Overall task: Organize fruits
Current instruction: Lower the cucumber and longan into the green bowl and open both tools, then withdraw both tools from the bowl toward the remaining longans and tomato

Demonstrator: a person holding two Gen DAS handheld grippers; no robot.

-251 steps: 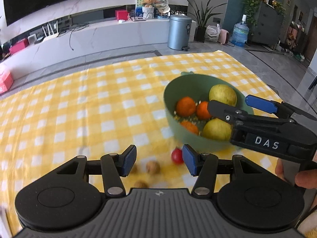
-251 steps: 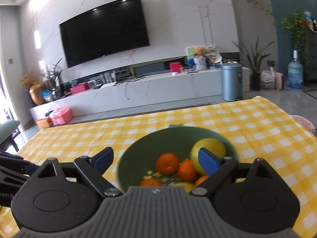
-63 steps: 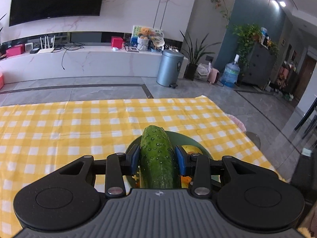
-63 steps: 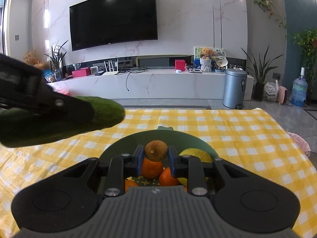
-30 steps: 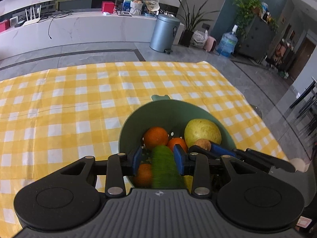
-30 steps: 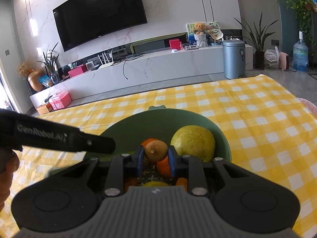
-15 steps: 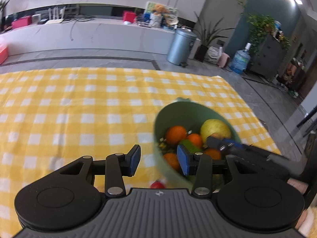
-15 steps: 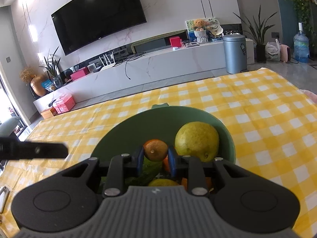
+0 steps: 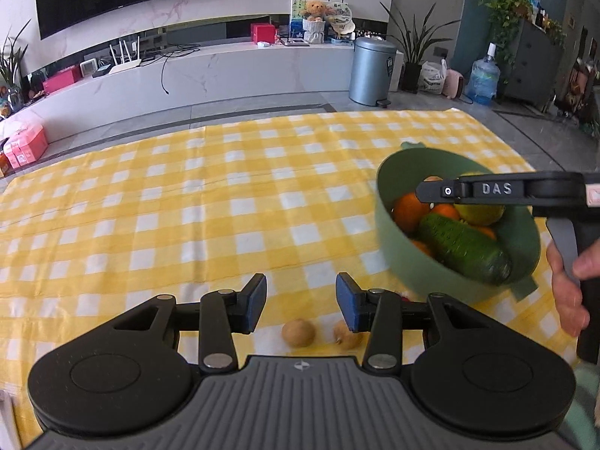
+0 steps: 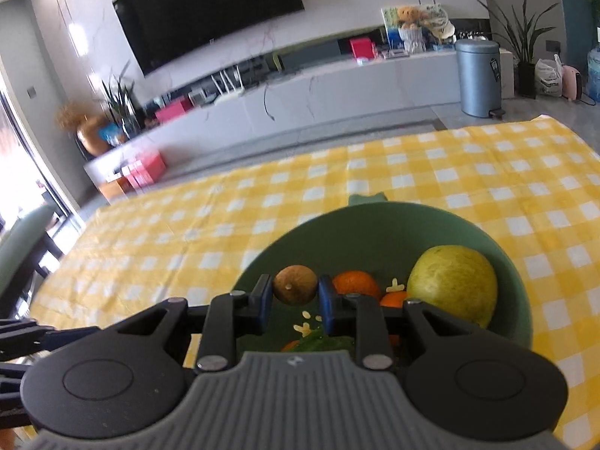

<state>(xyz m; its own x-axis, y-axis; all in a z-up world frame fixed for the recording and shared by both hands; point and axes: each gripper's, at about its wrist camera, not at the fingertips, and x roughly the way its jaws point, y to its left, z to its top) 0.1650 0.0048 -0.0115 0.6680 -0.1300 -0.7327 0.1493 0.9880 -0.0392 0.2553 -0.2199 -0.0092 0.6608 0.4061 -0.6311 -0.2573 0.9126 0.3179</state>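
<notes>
A green bowl (image 9: 393, 225) on the yellow checked cloth holds oranges (image 9: 410, 208), a yellow-green pear-like fruit (image 10: 452, 290) and a cucumber (image 9: 463, 249) lying across its near side. My left gripper (image 9: 301, 300) hovers open and empty over the cloth left of the bowl, with two small brown fruits (image 9: 298, 332) just beyond its fingertips. My right gripper (image 10: 295, 302) is shut on a small brown fruit (image 10: 294, 289) above the bowl (image 10: 360, 225); it also reaches in from the right in the left wrist view.
A person's hand (image 9: 570, 281) holds the right gripper's handle at the right edge. A little red fruit peeks out behind the left gripper's right finger (image 9: 404, 297). Beyond the table's far edge stand a white media bench, a grey bin (image 9: 371, 71) and a chair (image 10: 22, 247).
My left gripper let the cucumber go into the bowl, opened and drew back to the left. My right gripper, still holding the brown fruit, moved a little over the bowl.
</notes>
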